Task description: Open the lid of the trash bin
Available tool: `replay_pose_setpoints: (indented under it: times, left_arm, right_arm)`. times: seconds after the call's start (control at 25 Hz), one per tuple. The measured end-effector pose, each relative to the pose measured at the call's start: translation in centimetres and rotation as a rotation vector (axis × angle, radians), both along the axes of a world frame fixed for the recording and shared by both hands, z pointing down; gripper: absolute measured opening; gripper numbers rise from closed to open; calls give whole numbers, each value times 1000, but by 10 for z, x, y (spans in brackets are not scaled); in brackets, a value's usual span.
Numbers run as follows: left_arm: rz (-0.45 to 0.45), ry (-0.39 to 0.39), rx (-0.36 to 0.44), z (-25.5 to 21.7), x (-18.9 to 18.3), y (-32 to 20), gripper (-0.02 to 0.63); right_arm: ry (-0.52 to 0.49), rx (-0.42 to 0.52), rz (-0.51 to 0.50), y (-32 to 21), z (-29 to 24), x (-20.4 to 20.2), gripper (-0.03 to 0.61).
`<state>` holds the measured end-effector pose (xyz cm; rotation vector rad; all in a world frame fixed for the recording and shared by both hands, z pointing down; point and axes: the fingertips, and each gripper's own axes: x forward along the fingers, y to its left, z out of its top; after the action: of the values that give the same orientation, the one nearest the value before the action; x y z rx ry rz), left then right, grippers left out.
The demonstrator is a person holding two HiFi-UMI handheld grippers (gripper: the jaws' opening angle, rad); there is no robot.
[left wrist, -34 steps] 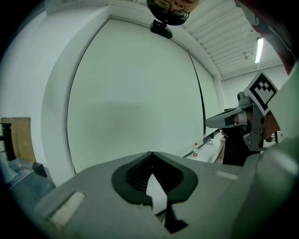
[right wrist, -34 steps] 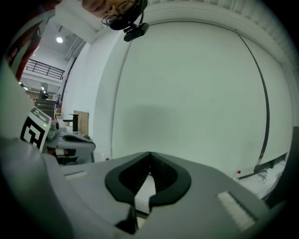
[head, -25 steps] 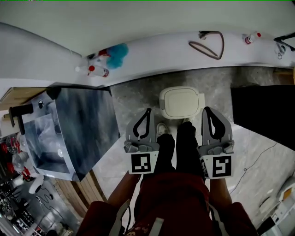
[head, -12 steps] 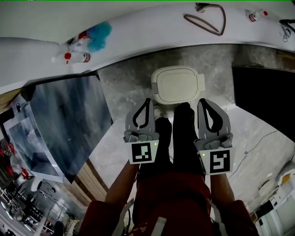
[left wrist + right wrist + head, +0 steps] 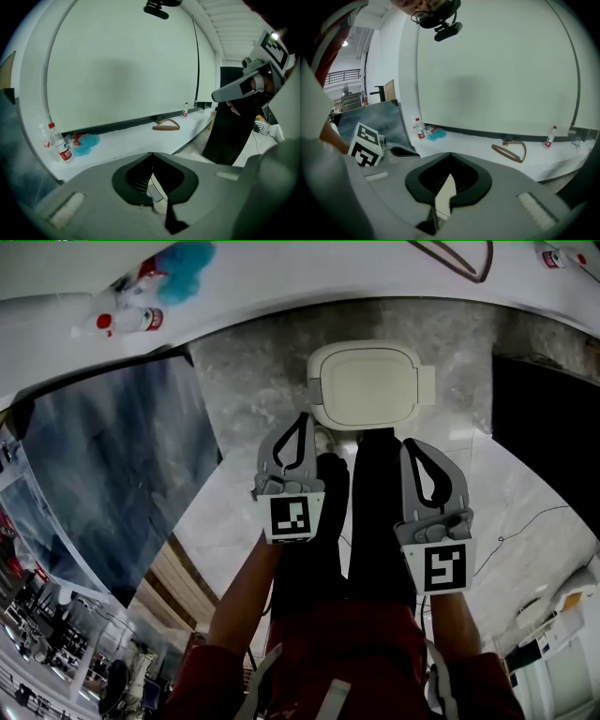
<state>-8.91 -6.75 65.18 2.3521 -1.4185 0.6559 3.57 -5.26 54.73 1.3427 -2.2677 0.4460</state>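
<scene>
Head view shows the trash bin (image 5: 314, 401) on the floor (image 5: 253, 399) at 12 o'clock from the person, its cream lid (image 5: 367, 381) lying flat and closed. The left tool (image 5: 301, 423) hangs at the bin's 7 o'clock and the right tool (image 5: 412, 448) at its 5 o'clock, both near it but apart from it. Each tool's jaws are pressed together with nothing between them. By my reading the task has not begun: the approach, contact and lifting of the lid all remain.
</scene>
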Motion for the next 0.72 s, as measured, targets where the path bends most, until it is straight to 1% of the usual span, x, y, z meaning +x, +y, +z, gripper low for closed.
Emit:
replay_pose_setpoints:
  times: [0.12,0.28,0.52,0.72]
  left_arm:
    - [6,-16,-26,27,1,5,5]
    - [1,-19,-80,60,1,11,5]
    - [-6,-33,-141,98,5,14,5]
    - [-4,-60,-198,133,8,14,5]
  right_arm:
    - [8,-18,-17,3,20,-1,0]
    - [8,-45,-10,7,41,-2,0]
    - [-6,-72,-18,15,57,-6,1]
    - [-5,-94,-31,19,67,-9,1]
